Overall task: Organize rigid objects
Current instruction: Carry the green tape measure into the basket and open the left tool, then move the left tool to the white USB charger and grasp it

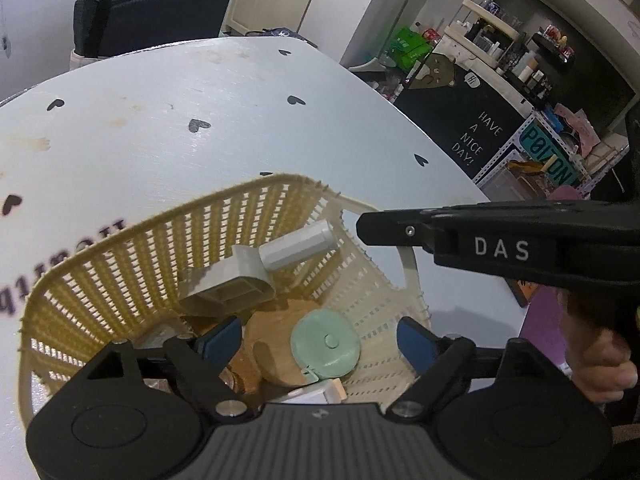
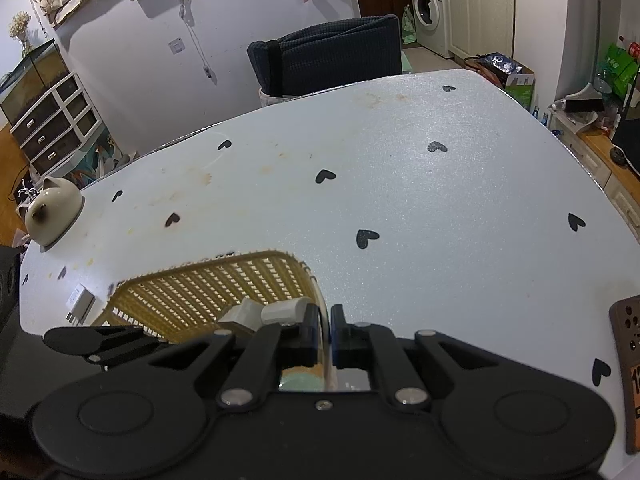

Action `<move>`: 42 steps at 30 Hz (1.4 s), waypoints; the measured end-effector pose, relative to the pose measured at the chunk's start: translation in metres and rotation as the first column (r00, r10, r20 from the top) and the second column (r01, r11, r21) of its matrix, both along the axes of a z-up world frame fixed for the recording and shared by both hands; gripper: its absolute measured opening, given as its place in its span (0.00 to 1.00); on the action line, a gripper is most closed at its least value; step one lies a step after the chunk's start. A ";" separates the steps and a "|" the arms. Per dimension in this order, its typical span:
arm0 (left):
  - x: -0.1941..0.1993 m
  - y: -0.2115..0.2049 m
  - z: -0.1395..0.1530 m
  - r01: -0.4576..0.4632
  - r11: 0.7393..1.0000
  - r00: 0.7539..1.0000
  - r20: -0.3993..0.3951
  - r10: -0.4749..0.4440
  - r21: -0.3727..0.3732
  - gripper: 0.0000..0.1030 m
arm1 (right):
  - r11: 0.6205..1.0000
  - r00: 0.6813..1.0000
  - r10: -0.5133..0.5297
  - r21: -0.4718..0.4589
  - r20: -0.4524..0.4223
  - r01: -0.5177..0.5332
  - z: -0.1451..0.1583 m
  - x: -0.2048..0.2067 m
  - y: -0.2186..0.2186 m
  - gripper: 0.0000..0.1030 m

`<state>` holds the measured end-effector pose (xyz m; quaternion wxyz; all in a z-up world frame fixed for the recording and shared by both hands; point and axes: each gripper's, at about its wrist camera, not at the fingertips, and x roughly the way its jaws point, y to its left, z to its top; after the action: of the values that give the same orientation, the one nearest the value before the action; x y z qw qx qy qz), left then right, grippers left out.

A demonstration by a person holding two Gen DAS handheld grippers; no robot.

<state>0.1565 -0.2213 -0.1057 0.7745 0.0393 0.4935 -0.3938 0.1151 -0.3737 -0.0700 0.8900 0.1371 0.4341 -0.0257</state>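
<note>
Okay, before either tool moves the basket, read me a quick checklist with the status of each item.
1. Right tool closed on the basket rim: ok, its blue pads pinch the white edge.
2. Left tool free of objects: ok, open above the basket, holding nothing.
3. Items sit inside the basket: ok, the green round case, white cylinder and grey scoop lie within the walls.
4. Basket resting flat on the table: cannot tell, its bottom is hidden.
5. White charger left of the basket collected: not ok, it lies on the table.
</note>
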 end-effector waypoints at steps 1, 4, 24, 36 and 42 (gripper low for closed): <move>-0.001 0.001 0.001 -0.001 1.000 1.000 0.003 0.001 0.000 0.88 | 1.000 1.000 0.000 0.000 -0.001 0.000 0.000 0.000 0.000 0.06; -0.003 0.004 0.004 -0.005 1.000 1.000 0.009 0.006 -0.005 0.92 | 1.000 1.000 0.000 0.000 -0.007 0.000 -0.002 0.001 0.000 0.06; -0.015 0.052 0.047 -0.110 0.993 0.983 0.140 0.116 -0.051 1.00 | 1.000 1.000 -0.006 0.002 -0.012 0.006 -0.002 0.000 0.000 0.06; -0.004 0.100 0.058 -0.295 0.953 0.938 0.168 0.303 -0.072 1.00 | 0.998 1.000 -0.016 -0.065 -0.021 0.015 -0.004 0.001 0.010 0.06; 0.001 0.126 0.054 -0.389 0.919 0.902 0.173 0.395 -0.072 1.00 | 0.998 1.000 -0.023 -0.067 -0.017 0.021 -0.004 0.001 0.010 0.06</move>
<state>0.1576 -0.0952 -0.0513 0.8806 -0.0383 0.4106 -0.2334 0.1157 -0.3637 -0.0737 0.8898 0.1120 0.4393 -0.0511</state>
